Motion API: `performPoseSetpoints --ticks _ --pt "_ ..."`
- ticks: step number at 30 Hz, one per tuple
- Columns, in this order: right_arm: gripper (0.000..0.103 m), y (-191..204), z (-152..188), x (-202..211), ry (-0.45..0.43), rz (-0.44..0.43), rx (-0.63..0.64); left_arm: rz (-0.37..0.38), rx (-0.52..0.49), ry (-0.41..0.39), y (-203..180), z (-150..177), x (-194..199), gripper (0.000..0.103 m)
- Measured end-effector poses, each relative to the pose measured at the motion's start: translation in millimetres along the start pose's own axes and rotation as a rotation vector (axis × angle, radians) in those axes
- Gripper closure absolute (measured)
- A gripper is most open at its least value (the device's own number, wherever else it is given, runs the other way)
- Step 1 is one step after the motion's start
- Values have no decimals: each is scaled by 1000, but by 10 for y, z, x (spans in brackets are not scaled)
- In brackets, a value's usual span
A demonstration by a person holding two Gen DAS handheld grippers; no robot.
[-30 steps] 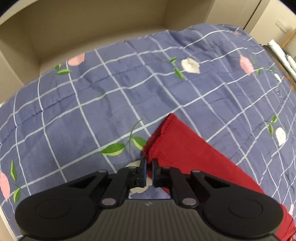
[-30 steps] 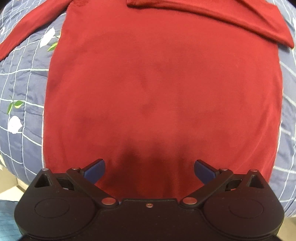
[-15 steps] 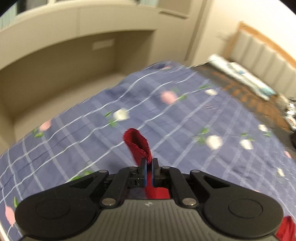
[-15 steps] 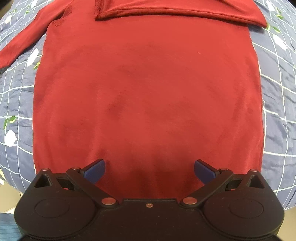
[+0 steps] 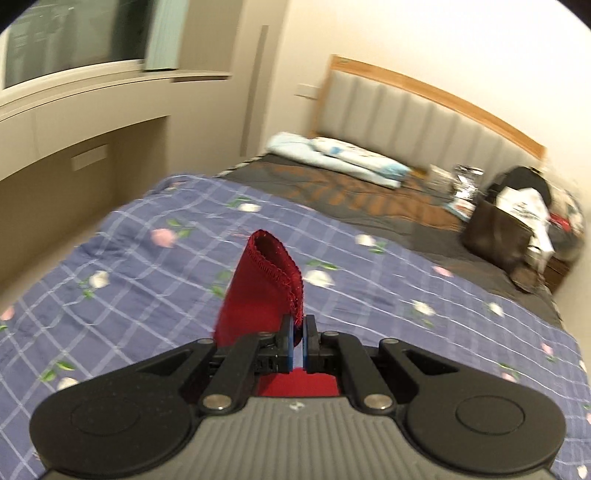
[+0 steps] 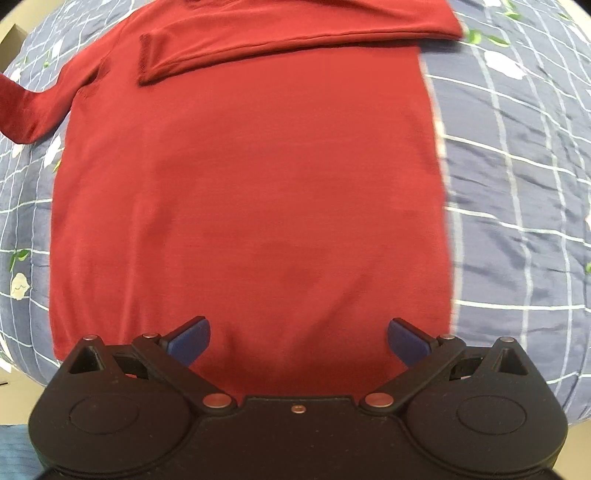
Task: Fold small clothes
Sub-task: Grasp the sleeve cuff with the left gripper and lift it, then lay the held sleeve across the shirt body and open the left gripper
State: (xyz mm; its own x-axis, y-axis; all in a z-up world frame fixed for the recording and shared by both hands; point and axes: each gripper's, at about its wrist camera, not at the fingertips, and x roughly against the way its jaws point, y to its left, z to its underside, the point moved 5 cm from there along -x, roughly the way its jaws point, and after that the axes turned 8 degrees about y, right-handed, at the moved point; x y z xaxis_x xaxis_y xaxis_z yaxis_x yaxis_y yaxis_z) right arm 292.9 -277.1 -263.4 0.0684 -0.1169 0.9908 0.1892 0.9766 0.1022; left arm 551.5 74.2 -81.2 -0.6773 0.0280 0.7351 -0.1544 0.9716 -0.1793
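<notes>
**Holding one red cuff up off the bed**

Pinching tight, the left gripper [image 5: 298, 334] has its two fingers pressed together on the stitched cuff of a sleeve [image 5: 264, 288], and that cuff stands up above the blue checked bedspread [image 5: 122, 266] with its open end looping over the top. More red cloth shows below, between the gripper's arms. Beyond it the bed runs back to a padded headboard [image 5: 424, 118], with pale folded bedding [image 5: 332, 157] lying near it and a dark brown bag [image 5: 498, 236] sitting at the far right corner.

Over on the other side, the right gripper [image 6: 298, 338] hangs wide open above the red shirt [image 6: 251, 192], blue fingertips [image 6: 188, 338] spread well apart with nothing between them. The shirt lies flat on the bedspread, its body smooth and filling most of the right wrist view. One sleeve [image 6: 288, 33] is folded across the top of the shirt, cuff end pointing left. The other sleeve trails off the picture's left edge, lifting away from the bedspread. Blur softens the shirt's right edge.
</notes>
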Motion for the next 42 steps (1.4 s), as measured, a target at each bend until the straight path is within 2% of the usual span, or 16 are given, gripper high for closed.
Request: performPoseSetpoints --ticks 7,11,18,26,36,42 --pt "1 -535 158 148 -23 -4 -33 77 -58 50 -988 406 -54 100" --pt "1 -779 222 165 -25 -2 -45 101 -137 89 -1487 695 -149 100" --pt "1 -1056 259 115 -20 -1 -59 112 -248 160 -2028 1167 -303 100" --pt "1 -1240 361 86 -9 -4 -59 82 -329 257 -2279 1579 -477 100" --pt "1 -1350 390 87 -7 -3 -71 89 -306 365 -2311 1819 -565 97" --pt "1 -1340 379 72 -9 -1 -48 116 -294 382 -2284 1869 -507 93"
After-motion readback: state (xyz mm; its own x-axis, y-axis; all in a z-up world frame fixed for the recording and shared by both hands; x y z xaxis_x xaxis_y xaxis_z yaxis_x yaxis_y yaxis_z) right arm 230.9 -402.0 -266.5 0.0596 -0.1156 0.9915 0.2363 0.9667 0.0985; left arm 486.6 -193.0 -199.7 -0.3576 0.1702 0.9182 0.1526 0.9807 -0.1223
